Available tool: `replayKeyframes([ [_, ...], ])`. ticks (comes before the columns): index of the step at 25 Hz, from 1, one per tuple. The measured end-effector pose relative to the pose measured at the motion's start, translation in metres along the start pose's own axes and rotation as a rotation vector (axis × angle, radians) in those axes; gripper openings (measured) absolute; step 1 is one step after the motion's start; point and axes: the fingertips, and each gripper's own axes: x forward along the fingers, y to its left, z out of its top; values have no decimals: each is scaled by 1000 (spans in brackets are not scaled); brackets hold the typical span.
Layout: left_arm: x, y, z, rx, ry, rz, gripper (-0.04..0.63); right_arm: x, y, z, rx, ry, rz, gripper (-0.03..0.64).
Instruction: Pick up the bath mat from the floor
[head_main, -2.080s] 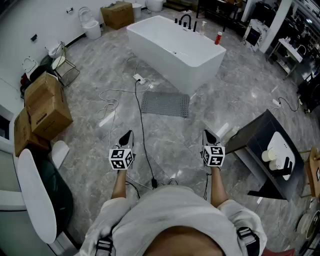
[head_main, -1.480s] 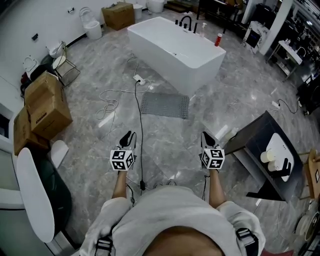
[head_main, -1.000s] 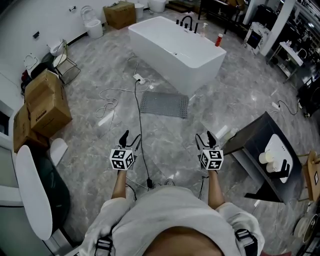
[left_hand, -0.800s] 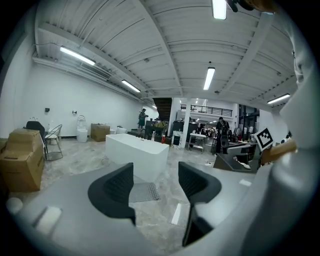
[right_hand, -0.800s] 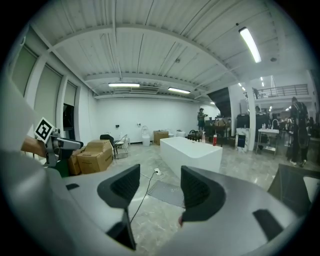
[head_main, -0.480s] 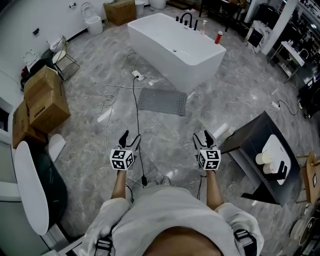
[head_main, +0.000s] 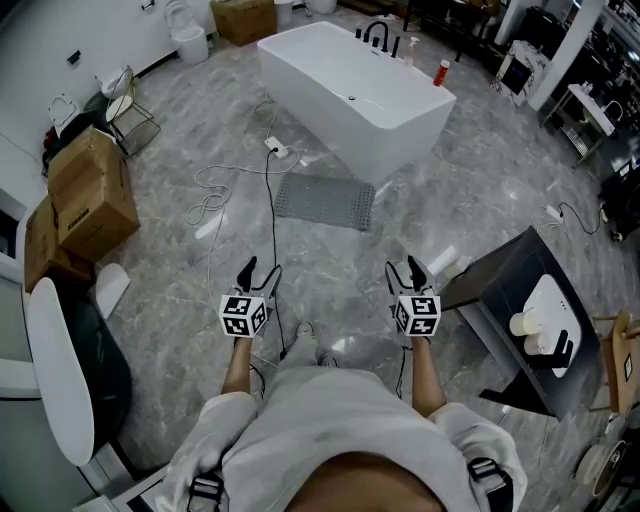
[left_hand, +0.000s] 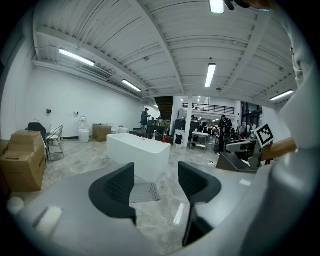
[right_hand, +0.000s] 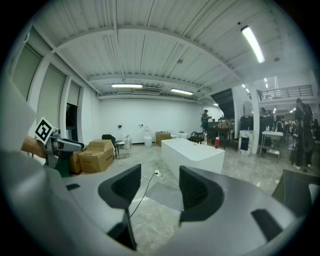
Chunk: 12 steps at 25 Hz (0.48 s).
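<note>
The grey floor (head_main: 470, 190) is big and shiny. A white bathtub (head_main: 350, 95) stands at 12 o'clock. The grey bath mat (head_main: 325, 202) lies flat on the floor at the tub's 6 o'clock side, well apart from both grippers. The left gripper (head_main: 259, 272) and right gripper (head_main: 404, 270) have their jaws apart, holding nothing.

Bare grey floor (head_main: 335, 262) runs from the left gripper (head_main: 259, 272) and right gripper (head_main: 404, 270) up to the near edge of the bath mat (head_main: 325, 202). A black cable (head_main: 268, 215) crosses this stretch on its left side, passing just beside the mat's left edge to a power strip (head_main: 277, 152). The bathtub (head_main: 350, 95) walls off the mat's far edge. A dark table (head_main: 500, 285) stands near the right gripper, on its right. Loose white cable (head_main: 210, 205) and cardboard boxes (head_main: 90, 200) occupy the floor's left side.
</note>
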Motion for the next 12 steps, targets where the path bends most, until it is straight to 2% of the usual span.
replayKeyframes([
  [12,57,30,-1,-18,27,-29,274,59,-16,4,-4,32,-13,245],
])
